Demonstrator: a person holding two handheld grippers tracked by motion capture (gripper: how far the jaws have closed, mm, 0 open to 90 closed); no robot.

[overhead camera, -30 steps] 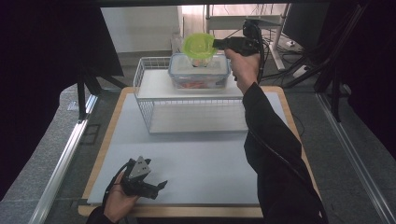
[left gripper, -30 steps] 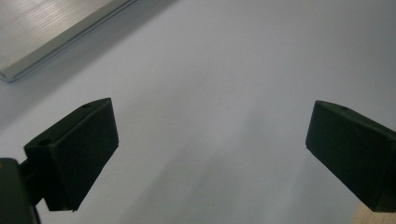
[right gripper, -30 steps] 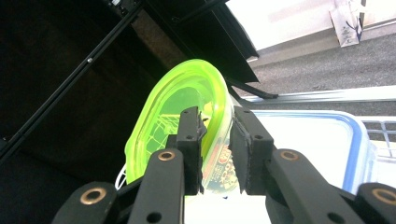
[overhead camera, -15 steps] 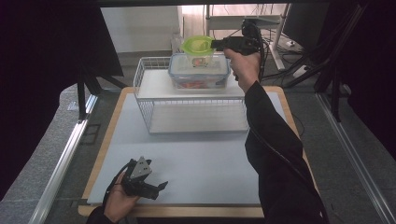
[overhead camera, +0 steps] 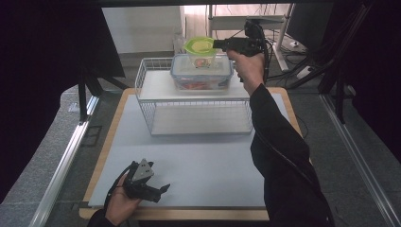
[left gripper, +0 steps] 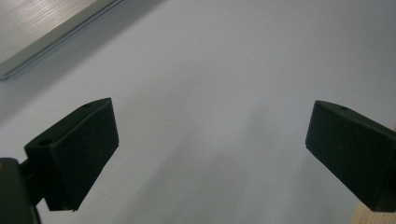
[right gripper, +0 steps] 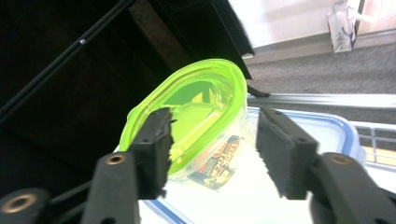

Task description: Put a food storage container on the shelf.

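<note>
The small clear plastic tub with a lime-green lid (right gripper: 196, 116) sits on the blue-rimmed clear box (overhead camera: 202, 71) atop the white wire rack (overhead camera: 198, 101), between the right gripper (right gripper: 212, 149), whose jaws have just been opening, pads apart from it. The left gripper (overhead camera: 158, 191) gapes wide, empty, over the smooth white tabletop (overhead camera: 213, 165).

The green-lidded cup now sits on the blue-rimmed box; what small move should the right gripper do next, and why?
Probably draw the right gripper straight back. Its jaws have just been opening and stand off the green-lidded cup, which rests on the blue-rimmed box.
</note>
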